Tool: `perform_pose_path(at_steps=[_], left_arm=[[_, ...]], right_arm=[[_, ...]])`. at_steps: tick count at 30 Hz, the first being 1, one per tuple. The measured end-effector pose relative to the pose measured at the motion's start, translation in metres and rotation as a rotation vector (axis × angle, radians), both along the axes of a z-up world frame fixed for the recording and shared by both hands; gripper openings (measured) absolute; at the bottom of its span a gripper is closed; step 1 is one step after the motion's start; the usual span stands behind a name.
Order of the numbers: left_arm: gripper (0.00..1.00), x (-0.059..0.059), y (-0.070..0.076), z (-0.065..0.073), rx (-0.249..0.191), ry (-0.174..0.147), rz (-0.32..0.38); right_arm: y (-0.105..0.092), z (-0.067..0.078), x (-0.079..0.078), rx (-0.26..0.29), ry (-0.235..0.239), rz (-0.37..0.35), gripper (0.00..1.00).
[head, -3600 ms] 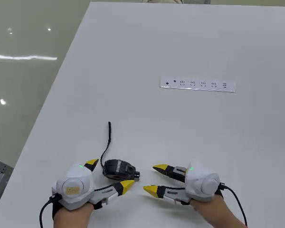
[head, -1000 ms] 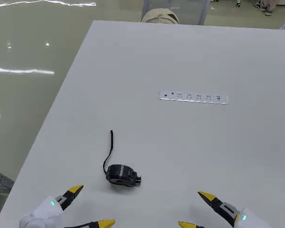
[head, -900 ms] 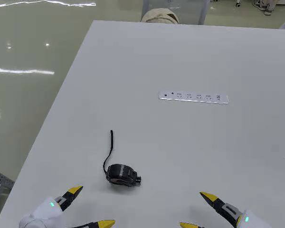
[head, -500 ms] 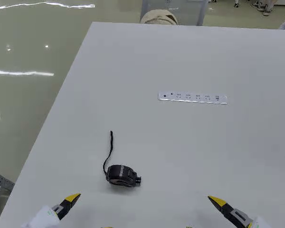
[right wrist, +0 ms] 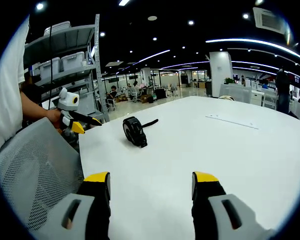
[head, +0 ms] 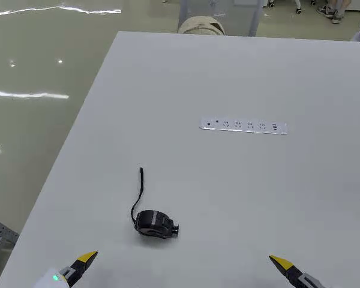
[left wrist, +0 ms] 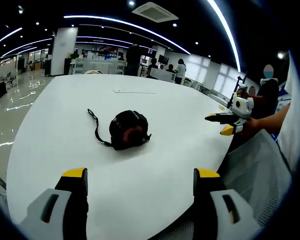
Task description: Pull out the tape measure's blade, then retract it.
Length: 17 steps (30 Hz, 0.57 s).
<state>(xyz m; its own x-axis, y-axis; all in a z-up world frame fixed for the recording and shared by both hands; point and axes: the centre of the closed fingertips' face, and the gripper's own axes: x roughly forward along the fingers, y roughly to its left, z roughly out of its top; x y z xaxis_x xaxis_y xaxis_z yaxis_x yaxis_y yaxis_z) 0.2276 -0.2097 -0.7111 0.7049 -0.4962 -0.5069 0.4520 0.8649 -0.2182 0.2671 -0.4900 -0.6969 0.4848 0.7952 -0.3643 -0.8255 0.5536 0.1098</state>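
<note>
A black tape measure (head: 154,222) lies on the white table (head: 240,72) near its front edge, its wrist strap (head: 138,191) trailing away from me. The blade is fully inside the case. In the left gripper view the tape measure (left wrist: 129,130) sits ahead of my open left gripper (left wrist: 139,177), well clear of the yellow tips. My right gripper (right wrist: 151,181) is open too, with the tape measure (right wrist: 134,131) off to its left. One yellow tip of each gripper pokes into the head view's bottom: the left fingertip (head: 85,260) and the right fingertip (head: 281,263).
A white power strip (head: 243,126) lies flat mid-table, beyond the tape measure. The table's left edge (head: 66,144) drops to a glossy floor. A mesh chair (right wrist: 30,165) stands at the near edge. People and shelving are in the background.
Both grippers have drawn back from the tape measure toward me and apart, down to the bottom of the head view. The tape measure lies where it was.
</note>
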Motion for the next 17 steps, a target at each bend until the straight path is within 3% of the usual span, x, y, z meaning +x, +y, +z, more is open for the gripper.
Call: perform_pose_path(at_steps=[17], left_arm=[[0.9,-0.004,-0.002,0.003,-0.004,-0.012,-0.002]], right_arm=[[-0.005,-0.006,-0.012,-0.02,0.021,-0.016,0.71]])
